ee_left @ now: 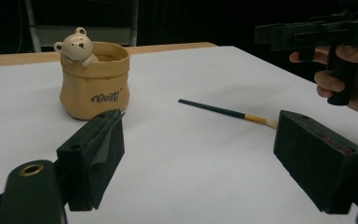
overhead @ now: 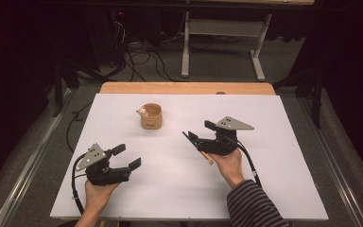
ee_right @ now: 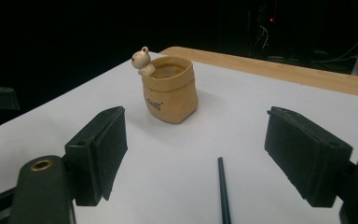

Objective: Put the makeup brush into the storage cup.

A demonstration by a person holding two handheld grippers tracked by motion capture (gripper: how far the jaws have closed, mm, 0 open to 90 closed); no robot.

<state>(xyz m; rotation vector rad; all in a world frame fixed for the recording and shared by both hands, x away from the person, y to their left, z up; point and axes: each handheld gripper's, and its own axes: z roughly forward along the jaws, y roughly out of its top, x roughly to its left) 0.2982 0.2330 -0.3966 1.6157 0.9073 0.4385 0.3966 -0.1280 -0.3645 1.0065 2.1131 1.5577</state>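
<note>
A tan sack-shaped pot [overhead: 151, 117] with a small bear figure on its rim stands upright on the white sheet, also seen as the pot [ee_left: 93, 84] and the pot [ee_right: 170, 88]. A thin dark paintbrush [ee_left: 223, 112] with a pale wooden end lies flat on the sheet. In the right gripper view the paintbrush [ee_right: 223, 196] lies between and below the jaws. My right gripper [overhead: 198, 131] hovers open just above it, holding nothing. My left gripper [overhead: 127, 157] is open at the front left, empty, pointing toward the pot and brush.
The white sheet [overhead: 264, 184] covers most of a wooden table [overhead: 184, 88], whose far edge shows bare. Beyond the table are a white desk frame [overhead: 185, 47] and cables on the floor. Open sheet lies to the right and in front.
</note>
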